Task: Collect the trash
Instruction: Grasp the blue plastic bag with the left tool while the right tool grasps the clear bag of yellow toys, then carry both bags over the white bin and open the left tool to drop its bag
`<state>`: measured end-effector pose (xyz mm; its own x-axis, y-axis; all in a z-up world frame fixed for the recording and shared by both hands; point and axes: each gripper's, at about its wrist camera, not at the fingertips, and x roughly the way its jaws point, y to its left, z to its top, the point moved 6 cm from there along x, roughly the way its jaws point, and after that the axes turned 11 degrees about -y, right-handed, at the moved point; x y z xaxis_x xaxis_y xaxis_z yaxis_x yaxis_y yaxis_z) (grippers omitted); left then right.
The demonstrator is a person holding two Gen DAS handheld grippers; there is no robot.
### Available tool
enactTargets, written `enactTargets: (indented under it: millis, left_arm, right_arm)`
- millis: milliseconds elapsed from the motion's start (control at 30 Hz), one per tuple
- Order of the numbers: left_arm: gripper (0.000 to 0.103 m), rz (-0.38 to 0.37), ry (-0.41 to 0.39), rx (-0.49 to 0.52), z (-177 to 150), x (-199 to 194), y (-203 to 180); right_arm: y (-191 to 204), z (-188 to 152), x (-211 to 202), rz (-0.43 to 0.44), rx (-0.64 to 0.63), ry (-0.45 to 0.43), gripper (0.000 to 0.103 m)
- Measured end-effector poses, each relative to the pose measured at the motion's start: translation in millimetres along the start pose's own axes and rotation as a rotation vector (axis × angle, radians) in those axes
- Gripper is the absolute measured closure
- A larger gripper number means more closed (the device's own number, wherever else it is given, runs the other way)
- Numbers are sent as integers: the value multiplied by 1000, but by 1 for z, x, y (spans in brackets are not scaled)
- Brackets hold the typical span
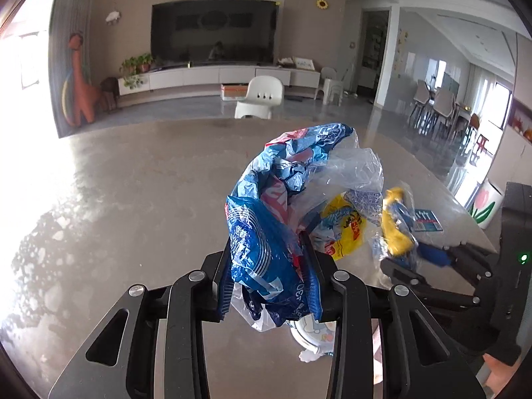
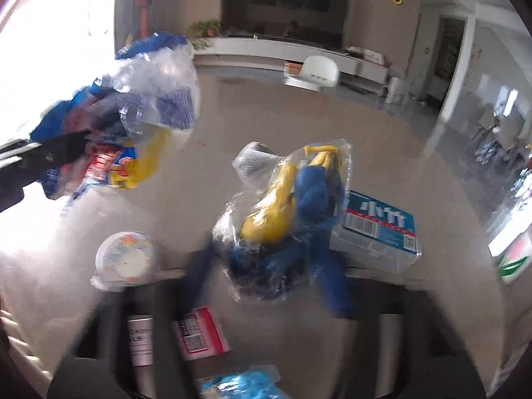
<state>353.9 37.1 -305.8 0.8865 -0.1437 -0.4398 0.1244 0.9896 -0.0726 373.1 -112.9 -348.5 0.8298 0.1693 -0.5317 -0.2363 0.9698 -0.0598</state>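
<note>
Left wrist view — left gripper (image 1: 270, 276) clamped on a crumpled blue wrapper bundle (image 1: 282, 199), lifted above the grey table (image 1: 133, 199).

Right wrist view — blurred; right gripper (image 2: 266, 266) seemingly closed around a clear bag of yellow and blue scraps (image 2: 286, 212), beside a blue tissue pack (image 2: 379, 229) on the table.

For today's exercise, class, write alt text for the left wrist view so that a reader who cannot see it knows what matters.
The left tool is clamped on a crumpled blue wrapper with clear plastic, lifted over a grey table. At right, the right tool grips a clear bag of yellow and blue scraps; a living room lies behind.
</note>
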Motion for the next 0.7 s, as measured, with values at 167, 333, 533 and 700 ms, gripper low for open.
enactTargets:
  millis: [167, 333, 533, 700]
  left_arm:
    - [68, 23, -36, -13, 3, -9, -1]
    - [68, 30, -62, -29, 11, -18, -5]
    - [68, 14, -89, -56, 19, -38, -17]
    - [68, -28, -78, -53, 21, -48, -43]
  right_arm:
    - [-9, 16, -31, 5, 29, -98, 72]
    - [-17, 40, -86, -8, 3, -240, 72]
    - [-29, 44, -136, -11, 12, -318, 84]
    - [-49, 37, -147, -13, 50, -315, 102]
